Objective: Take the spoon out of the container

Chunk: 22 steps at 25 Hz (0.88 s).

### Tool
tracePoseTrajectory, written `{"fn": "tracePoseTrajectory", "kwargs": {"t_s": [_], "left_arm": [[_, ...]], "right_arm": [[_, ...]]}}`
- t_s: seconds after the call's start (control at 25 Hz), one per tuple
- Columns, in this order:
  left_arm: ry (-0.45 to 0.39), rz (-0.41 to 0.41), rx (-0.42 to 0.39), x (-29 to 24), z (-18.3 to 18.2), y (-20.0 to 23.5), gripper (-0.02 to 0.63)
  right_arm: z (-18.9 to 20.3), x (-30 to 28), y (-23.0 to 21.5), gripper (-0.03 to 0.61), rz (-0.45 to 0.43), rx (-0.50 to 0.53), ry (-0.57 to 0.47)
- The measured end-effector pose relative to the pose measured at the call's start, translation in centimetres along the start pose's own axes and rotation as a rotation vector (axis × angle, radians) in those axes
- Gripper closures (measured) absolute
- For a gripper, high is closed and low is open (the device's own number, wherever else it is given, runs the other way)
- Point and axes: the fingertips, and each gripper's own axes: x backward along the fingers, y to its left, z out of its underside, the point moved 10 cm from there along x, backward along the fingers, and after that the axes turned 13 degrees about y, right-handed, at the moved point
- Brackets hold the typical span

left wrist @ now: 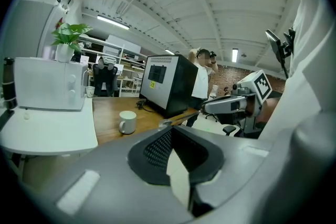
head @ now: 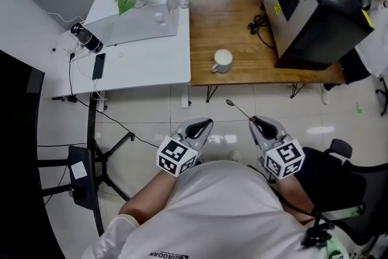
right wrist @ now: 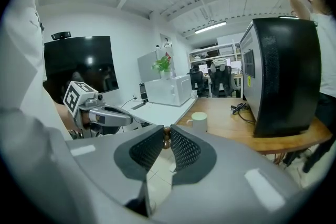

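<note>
Between the pads of the right gripper [right wrist: 166, 137], only a brown stub of the spoon's handle shows in the right gripper view. The jaws' own bulk hides the rest there. The person's torso cuts off both forearms in the head view.

Right gripper: jaws nearly together, clamped on the handle end of the spoon [head: 240, 111]. Left gripper [head: 208, 122]: pads meet at the tip, nothing between them. It is held beside the right one, apart from the spoon.

Spoon: thin metal, small rounded bowl. It slants away from the right gripper toward the wooden table [head: 236, 21] and hangs over the tiled floor [head: 151, 112]. It is out of the white mug [head: 223, 60], which stands upright near the table's front edge, well apart from the spoon. The mug's inside cannot be made out.
</note>
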Motion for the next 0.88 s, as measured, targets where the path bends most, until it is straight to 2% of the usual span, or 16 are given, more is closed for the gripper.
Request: {"fn": "tracePoseTrajectory", "kwargs": {"t_s": [0.24,0.88], "left_arm": [[0.018,0.033,-0.026,0.26,0.1,0.01,0.609],[-0.005,0.011,-0.022,0.62,0.16,-0.07,0.609]], "right_arm": [[0.31,-0.16,0.81,0.528,0.014,-0.017,0.003],[0.45,-0.2,0.95,0.528,0.006,0.0,0.032]]}}
